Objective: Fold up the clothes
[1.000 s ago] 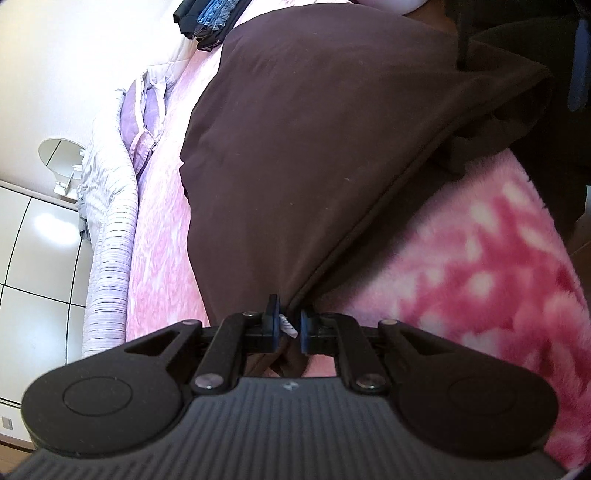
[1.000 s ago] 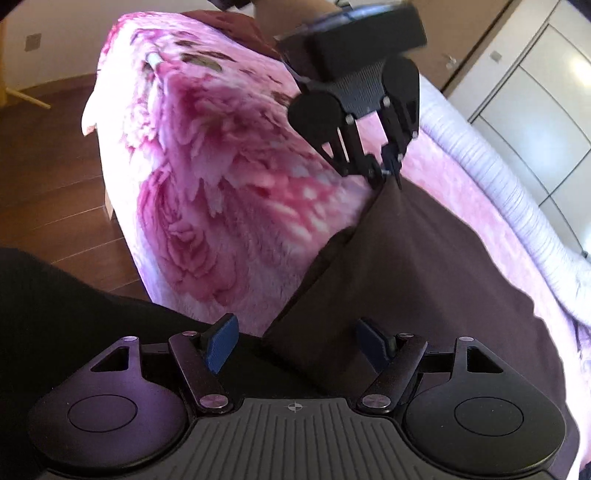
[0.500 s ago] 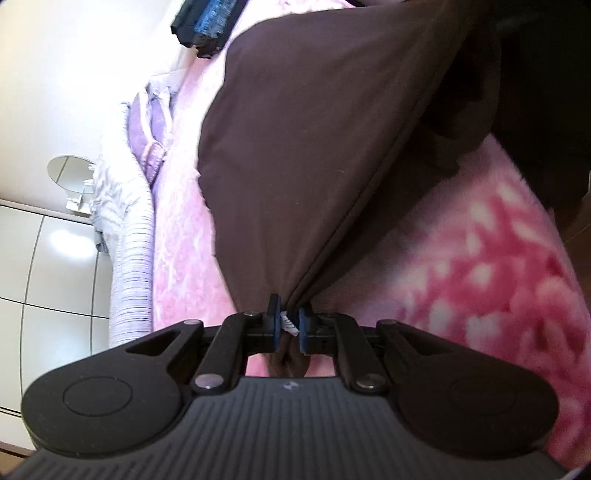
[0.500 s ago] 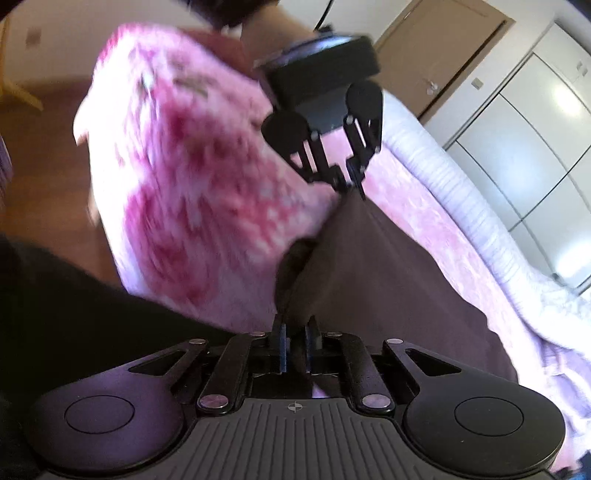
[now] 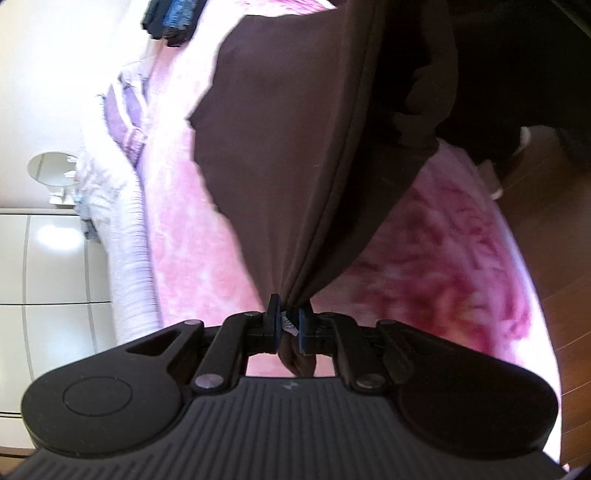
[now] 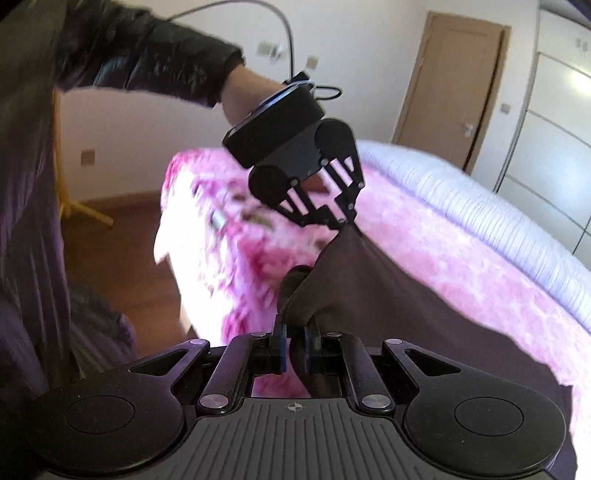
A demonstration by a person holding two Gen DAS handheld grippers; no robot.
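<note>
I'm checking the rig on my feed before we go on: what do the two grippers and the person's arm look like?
Both are matte black. The right gripper and left gripper each have a ribbed body, two round discs, silver pivot screws and blue-edged fingers. In the right wrist view the left gripper has a thick round housing with a blue rim and a cable arching up from it. The sleeve is dark and shiny.

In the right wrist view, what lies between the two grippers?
A taut edge of the brown garment spans from the right gripper up to the left gripper, both shut on it, above the pink blanket.
</note>
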